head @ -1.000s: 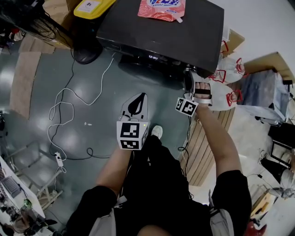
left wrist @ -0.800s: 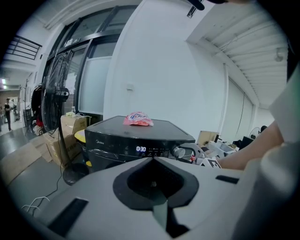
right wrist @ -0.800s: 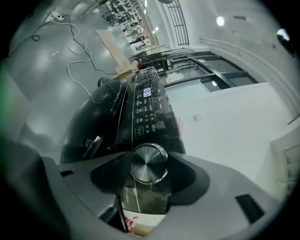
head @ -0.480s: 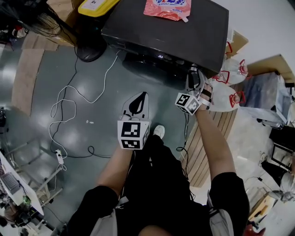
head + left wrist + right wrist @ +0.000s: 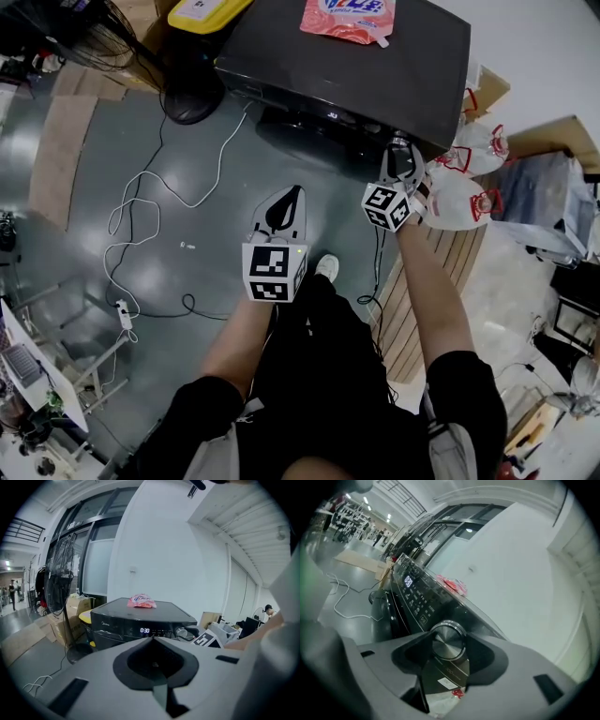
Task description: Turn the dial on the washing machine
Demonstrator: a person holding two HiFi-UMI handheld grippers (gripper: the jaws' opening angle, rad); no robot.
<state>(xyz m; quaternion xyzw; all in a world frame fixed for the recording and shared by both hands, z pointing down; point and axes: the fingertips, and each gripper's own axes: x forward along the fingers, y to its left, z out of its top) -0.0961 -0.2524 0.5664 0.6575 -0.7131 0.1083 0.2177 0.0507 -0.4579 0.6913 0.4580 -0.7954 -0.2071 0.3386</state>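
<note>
The black washing machine (image 5: 375,75) stands ahead of me, its control panel facing me. Its round metal dial (image 5: 448,641) sits at the panel's right end and fills the gap between the jaws of my right gripper (image 5: 448,645). Both pads lie against the dial's rim, and the jaws have been closing in on it. From the head view the right gripper (image 5: 401,161) is against the machine's front right corner and covers the dial. My left gripper (image 5: 281,212) hangs shut and empty over the floor, well short of the machine. The left gripper view shows the dial (image 5: 182,632) far off.
A pink pouch (image 5: 349,17) lies on the machine's lid. A yellow container (image 5: 197,11) and a fan base (image 5: 192,98) stand left of it. White cable (image 5: 141,216) trails over the grey floor. White bags (image 5: 459,197) and wooden boards (image 5: 403,300) are at the right.
My right gripper has moved up from just below the panel onto the dial and its jaws have narrowed round it. The left gripper has barely moved.
</note>
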